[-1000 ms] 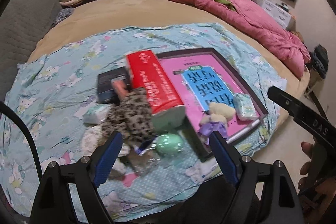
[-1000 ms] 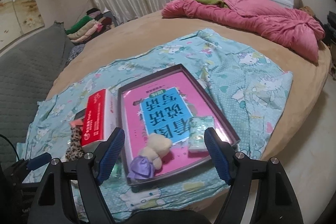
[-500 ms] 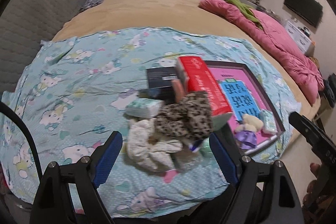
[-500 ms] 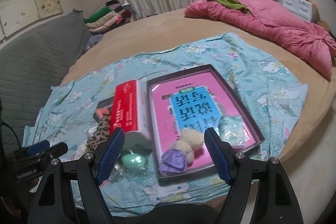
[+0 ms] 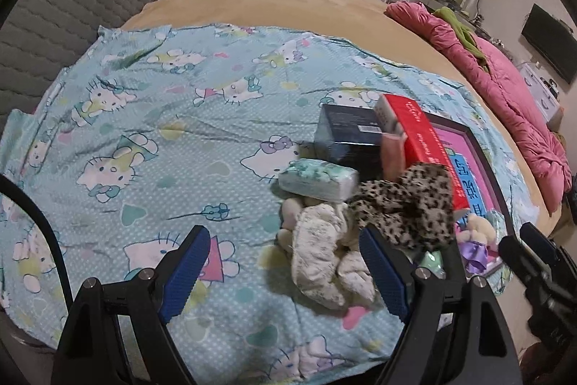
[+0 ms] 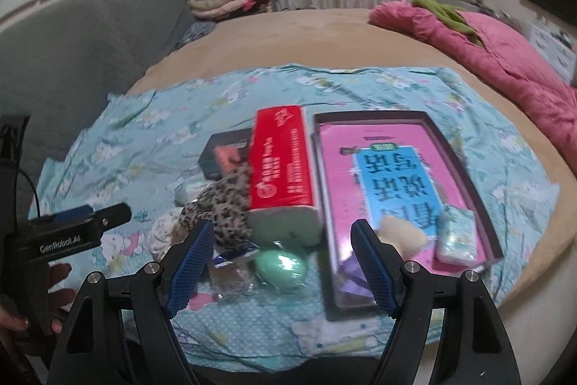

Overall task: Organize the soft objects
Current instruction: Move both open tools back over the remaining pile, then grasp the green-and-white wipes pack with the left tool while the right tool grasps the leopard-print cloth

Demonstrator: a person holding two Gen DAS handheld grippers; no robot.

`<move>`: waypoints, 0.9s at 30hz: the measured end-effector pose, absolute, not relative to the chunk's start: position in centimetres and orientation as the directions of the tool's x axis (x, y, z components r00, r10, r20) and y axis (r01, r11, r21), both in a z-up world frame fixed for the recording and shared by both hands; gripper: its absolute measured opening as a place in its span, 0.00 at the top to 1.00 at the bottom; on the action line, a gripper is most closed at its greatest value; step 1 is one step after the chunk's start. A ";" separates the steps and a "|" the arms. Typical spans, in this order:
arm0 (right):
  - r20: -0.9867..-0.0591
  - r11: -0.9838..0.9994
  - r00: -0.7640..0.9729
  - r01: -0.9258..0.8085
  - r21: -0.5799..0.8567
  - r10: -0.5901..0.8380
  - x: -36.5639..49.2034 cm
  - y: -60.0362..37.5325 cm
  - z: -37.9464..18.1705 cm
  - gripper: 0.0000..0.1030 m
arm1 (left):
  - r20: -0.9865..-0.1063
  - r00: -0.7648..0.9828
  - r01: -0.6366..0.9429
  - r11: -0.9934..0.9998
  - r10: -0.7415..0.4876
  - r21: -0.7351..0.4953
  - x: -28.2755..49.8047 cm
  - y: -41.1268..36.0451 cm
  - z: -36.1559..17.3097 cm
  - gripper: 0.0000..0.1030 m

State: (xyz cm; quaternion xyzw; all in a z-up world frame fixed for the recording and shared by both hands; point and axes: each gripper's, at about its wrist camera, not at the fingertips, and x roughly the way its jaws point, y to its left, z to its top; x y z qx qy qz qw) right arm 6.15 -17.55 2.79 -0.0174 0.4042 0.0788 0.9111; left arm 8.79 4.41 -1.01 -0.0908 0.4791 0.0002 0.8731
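Your left gripper is spread wide with nothing between its blue pads, hanging over the cartoon-cat sheet. Just past its right pad lies a crumpled white cloth, and touching that, a leopard-print cloth. Beyond the white cloth sits a mint tissue pack, leaning against a dark box. A red carton lies beside the dark box; its white lettering is too small to read.

Your right gripper is likewise released, holding nothing. Between its pads, on the sheet, you see a green egg shape and a clear wrapper. Beyond them is the red carton's pale end, with the leopard cloth to its left. To the right lies a dark-rimmed tray lined in pink, with a blue panel of large white Chinese characters seen upside down. In the tray sit a cream plush, partly behind your right pad, and a second tissue pack.

The other gripper's body at the left edge reads "GenRobot.AI". A pink quilt is heaped well beyond.
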 end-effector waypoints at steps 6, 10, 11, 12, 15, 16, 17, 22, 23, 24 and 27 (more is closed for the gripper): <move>-0.749 0.976 0.658 -0.204 -0.071 0.083 8.4 -14.3 0.8 0.23 | -0.854 0.505 -0.062 0.981 -0.126 -0.182 12.0 4.7 -3.5 0.18; -0.759 0.967 0.650 -0.219 -0.129 0.046 9.8 -12.8 -0.7 0.23 | -0.858 0.482 -0.027 0.976 -0.176 -0.215 14.1 4.4 -5.0 0.18; -0.758 0.965 0.651 -0.219 -0.142 0.036 10.1 -12.6 -0.9 0.23 | -0.859 0.475 -0.023 0.973 -0.192 -0.230 14.6 4.4 -5.3 0.18; -0.755 0.964 0.655 -0.216 -0.156 0.025 10.3 -12.5 -1.1 0.23 | -0.861 0.465 -0.024 0.969 -0.205 -0.244 15.1 4.5 -5.6 0.18; -0.748 0.959 0.663 -0.222 -0.175 0.017 10.8 -12.1 -1.4 0.23 | -0.868 0.439 -0.045 0.959 -0.232 -0.279 16.2 4.8 -6.5 0.18; -0.745 0.958 0.667 -0.224 -0.181 0.015 11.0 -12.0 -1.5 0.23 | -0.865 0.432 -0.048 0.951 -0.256 -0.305 16.5 5.0 -6.6 0.18; -0.743 0.956 0.669 -0.227 -0.187 0.013 11.1 -11.8 -1.5 0.23 | -0.854 0.425 -0.057 0.933 -0.299 -0.355 16.9 5.2 -6.9 0.18; -0.737 0.946 0.675 -0.241 -0.218 0.002 11.7 -11.2 -2.2 0.23 | -0.840 0.387 -0.120 0.882 -0.381 -0.455 18.6 6.2 -8.7 0.17; -0.736 0.943 0.677 -0.243 -0.226 -0.002 11.7 -11.1 -2.3 0.23 | -0.830 0.382 -0.130 0.865 -0.407 -0.485 18.8 6.4 -9.1 0.17; -0.733 0.940 0.680 -0.244 -0.238 -0.009 11.8 -10.9 -2.5 0.23 | -0.814 0.378 -0.143 0.841 -0.441 -0.521 19.1 6.5 -9.5 0.17; -0.727 0.931 0.686 -0.248 -0.268 -0.026 12.0 -10.5 -2.8 0.23 | -0.790 0.367 -0.178 0.797 -0.491 -0.577 19.7 6.8 -10.4 0.18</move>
